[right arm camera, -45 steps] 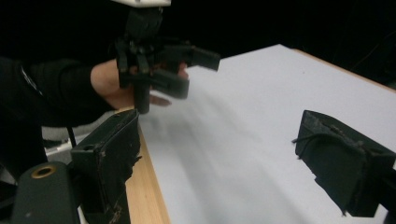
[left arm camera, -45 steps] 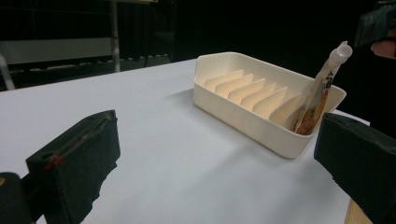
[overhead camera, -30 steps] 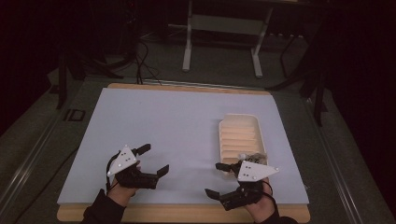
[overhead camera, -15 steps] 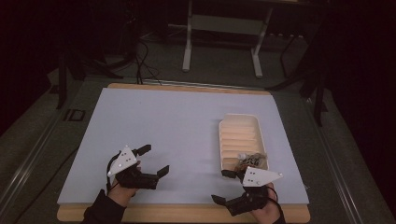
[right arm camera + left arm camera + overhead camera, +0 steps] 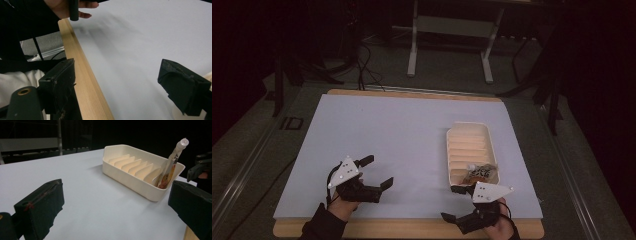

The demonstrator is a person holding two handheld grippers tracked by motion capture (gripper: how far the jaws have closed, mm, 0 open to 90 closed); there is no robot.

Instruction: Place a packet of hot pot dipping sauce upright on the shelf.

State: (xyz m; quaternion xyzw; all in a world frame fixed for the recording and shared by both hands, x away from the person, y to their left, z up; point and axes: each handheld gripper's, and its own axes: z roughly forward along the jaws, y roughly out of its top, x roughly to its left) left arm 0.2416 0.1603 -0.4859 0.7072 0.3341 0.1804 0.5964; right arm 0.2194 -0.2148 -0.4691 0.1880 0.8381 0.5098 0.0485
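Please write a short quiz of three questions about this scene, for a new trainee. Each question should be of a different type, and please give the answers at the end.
1. True or false: both the left gripper and the right gripper are holding something.
2. The packet in the cream tray sits in: A) the far end slot, B) a middle slot, C) the end slot nearest the person.
3. Fill in: the tray rests on the person's ____ side of the table.

Key
1. False: both stand open and empty.
2. C: it leans upright against the near end wall.
3. Right.
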